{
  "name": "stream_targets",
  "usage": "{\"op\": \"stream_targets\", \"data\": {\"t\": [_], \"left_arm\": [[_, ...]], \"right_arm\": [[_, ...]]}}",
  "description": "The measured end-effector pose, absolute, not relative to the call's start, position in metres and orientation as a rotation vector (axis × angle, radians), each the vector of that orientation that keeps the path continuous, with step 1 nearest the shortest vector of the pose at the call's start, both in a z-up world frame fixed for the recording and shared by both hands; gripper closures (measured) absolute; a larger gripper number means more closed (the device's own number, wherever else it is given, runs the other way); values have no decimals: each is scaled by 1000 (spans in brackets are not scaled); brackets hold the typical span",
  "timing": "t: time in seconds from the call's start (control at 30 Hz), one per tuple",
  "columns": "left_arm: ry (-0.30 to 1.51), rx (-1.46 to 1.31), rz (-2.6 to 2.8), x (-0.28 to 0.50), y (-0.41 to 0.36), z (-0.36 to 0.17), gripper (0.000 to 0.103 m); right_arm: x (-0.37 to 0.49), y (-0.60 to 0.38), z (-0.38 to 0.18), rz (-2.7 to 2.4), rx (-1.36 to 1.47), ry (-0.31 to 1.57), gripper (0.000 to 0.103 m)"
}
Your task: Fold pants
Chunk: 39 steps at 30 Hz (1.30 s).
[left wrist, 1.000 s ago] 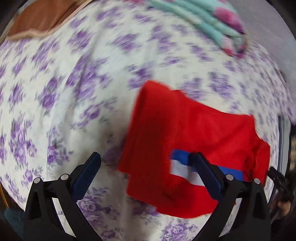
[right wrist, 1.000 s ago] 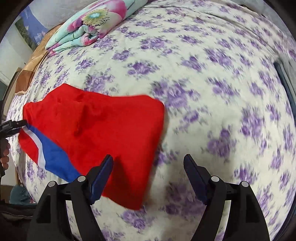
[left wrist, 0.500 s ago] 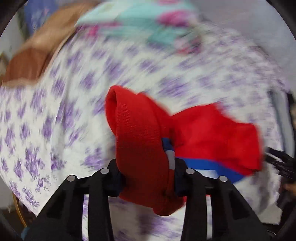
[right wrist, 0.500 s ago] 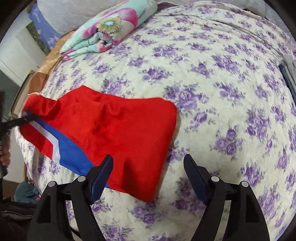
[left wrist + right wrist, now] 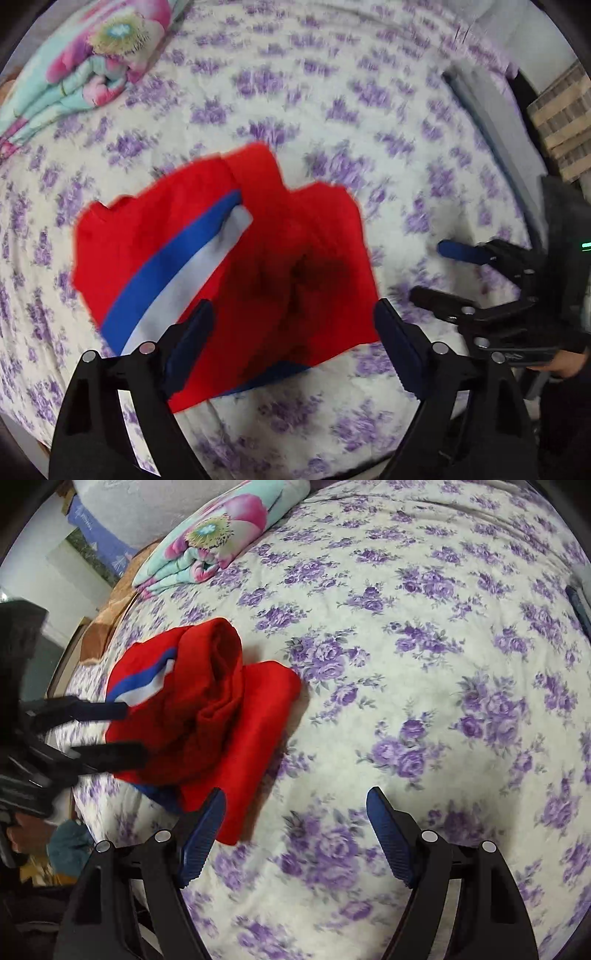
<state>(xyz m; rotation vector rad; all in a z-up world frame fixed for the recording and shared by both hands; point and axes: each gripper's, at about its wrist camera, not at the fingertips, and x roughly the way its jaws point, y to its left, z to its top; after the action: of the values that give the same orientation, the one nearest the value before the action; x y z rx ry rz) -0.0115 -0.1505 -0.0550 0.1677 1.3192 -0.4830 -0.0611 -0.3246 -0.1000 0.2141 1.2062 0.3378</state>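
The red pants (image 5: 207, 266) with a blue and white side stripe lie folded over on the flowered bedsheet (image 5: 332, 103). In the right wrist view the pants (image 5: 221, 709) sit left of centre, the top layer bunched on the lower one. My left gripper (image 5: 293, 332) is open and empty, just above the pants' near edge. It also shows in the right wrist view (image 5: 127, 731), at the pants' left side. My right gripper (image 5: 295, 823) is open and empty, just right of the pants' near corner. It shows at the right of the left wrist view (image 5: 424, 269).
A folded floral blanket (image 5: 218, 539) lies at the far side of the bed, also in the left wrist view (image 5: 81, 62). A brown cloth (image 5: 99, 635) lies by the left bed edge. The bed edge runs close below both grippers.
My left gripper closed on the striped end, carried it over the rest of the pants and opened, letting it go. The pants are now doubled over. My right gripper stayed open.
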Motion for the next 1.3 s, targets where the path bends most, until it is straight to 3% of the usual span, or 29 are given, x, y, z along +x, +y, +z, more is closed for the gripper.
{"op": "stream_targets", "data": {"t": [0.1, 0.23, 0.37, 0.5, 0.57, 0.63, 0.73, 0.87, 1.0, 1.13, 1.3], "left_arm": [[1171, 196, -423, -20, -126, -16, 8], [1079, 145, -218, -12, -67, -5, 5], [1168, 66, 35, -3, -4, -53, 5], [1275, 146, 116, -6, 4, -105, 5], [1279, 205, 106, -9, 1, -114, 5], [1274, 225, 93, -8, -2, -115, 5], [1268, 251, 58, 0, 1, -112, 5], [1229, 221, -8, 10, -3, -100, 5], [1262, 305, -46, 20, -27, -118, 5], [1266, 413, -39, 26, -37, -134, 4], [1302, 363, -8, 33, -22, -131, 4]], "right_arm": [[-56, -321, -94, 376, 222, 1188, 24], [-31, -288, -86, 469, 248, 1166, 24], [-1, -246, -87, 467, 225, 1160, 24], [26, -220, -111, 442, 301, 1259, 25], [27, -203, -118, 376, 166, 1288, 48], [26, -201, -113, 372, 175, 1281, 63], [15, -215, -81, 419, 252, 1230, 66], [-16, -258, -60, 404, 440, 1242, 64], [-25, -273, -124, 235, 468, 1374, 52], [-37, -280, -118, 264, 557, 1277, 36], [-47, -309, -93, 255, 500, 1165, 34]]}}
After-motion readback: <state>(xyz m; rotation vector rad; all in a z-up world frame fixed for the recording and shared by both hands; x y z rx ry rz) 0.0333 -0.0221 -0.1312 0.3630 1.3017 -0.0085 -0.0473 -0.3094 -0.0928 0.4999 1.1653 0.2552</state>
